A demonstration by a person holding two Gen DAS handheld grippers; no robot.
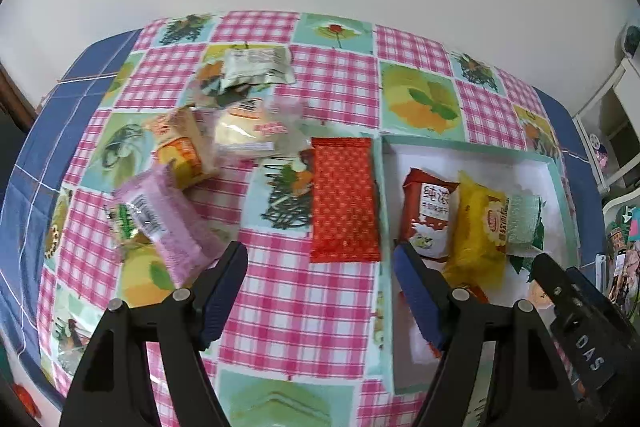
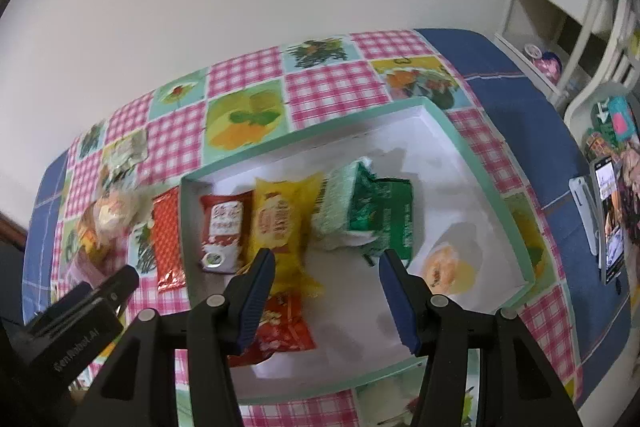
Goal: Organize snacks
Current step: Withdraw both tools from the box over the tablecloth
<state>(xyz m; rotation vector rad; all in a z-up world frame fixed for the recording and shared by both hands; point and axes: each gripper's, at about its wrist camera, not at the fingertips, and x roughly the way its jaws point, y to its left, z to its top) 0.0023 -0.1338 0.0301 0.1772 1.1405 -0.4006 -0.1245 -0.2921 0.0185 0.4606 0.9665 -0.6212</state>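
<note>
Left gripper (image 1: 320,291) is hanging over the tablecloth (image 1: 288,299) just left of the box (image 1: 386,211), jaws standing apart, nothing between them. Right gripper (image 2: 328,291) is hovering above the box (image 2: 476,163) interior, jaws also apart and empty; its black body is showing at the right edge of the left wrist view.

The box, mint-rimmed with a white inside, is holding a row of snacks: red-and-white milk packet (image 2: 222,231) at the left, yellow packet (image 2: 280,223) touching it, pale green packet (image 2: 340,211) next, dark green packet (image 2: 388,219) after that. A red-orange packet (image 2: 286,323) is lying near the front of the box, partly hidden behind the right gripper's left finger. A peach-coloured wrapped snack (image 2: 446,267) is sitting alone toward the box's right side.

Outside, a red dotted packet (image 1: 344,199) is lying flat on the tablecloth just beside the box's left wall. Further left a loose cluster is sitting on the cloth: pink packet (image 1: 168,223), orange-yellow packet (image 1: 180,151), clear-wrapped bun (image 1: 248,127), and white-green packet (image 1: 256,65) at the far side.
</note>
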